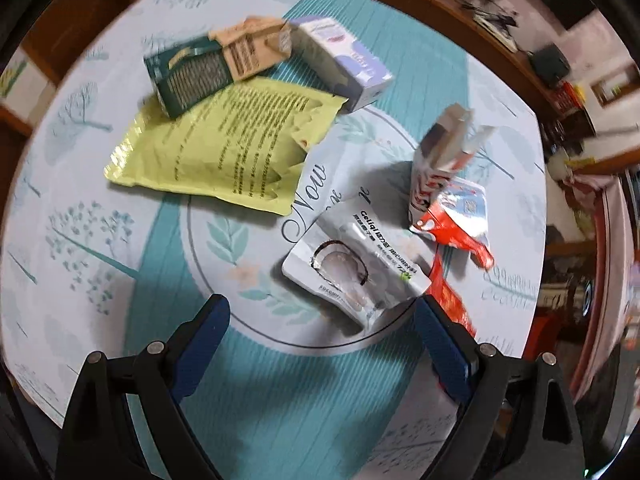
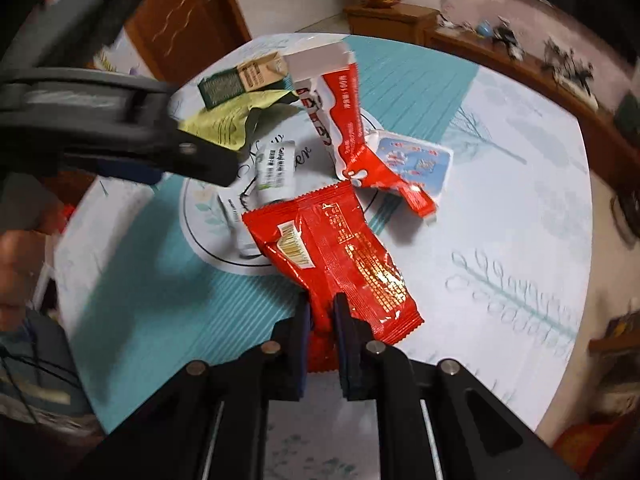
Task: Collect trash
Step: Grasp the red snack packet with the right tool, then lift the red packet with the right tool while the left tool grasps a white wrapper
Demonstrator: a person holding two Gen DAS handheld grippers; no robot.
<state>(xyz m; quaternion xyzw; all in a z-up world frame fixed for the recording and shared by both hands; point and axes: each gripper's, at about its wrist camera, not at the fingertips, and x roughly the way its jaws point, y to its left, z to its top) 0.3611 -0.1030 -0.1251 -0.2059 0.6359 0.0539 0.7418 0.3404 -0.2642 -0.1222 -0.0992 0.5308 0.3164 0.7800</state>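
Over the tabletop [image 1: 100, 240] the left claw [image 1: 320, 344] points down, wide open, empty, a white pouch [image 1: 352, 264] between its tips. Right claw [image 2: 322, 312] tilts down, pinching a red wrapper [image 2: 332, 256].

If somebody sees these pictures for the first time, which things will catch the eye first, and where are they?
First comes the shiny red foil snack wrapper, pinched at its near end by the right claw above the round table with its teal leaf-print cloth. Next is the large yellow-green foil pouch lying flat towards the far left, with the dark green carton resting on its far edge. The left claw hangs open over the white coconut-picture pouch.
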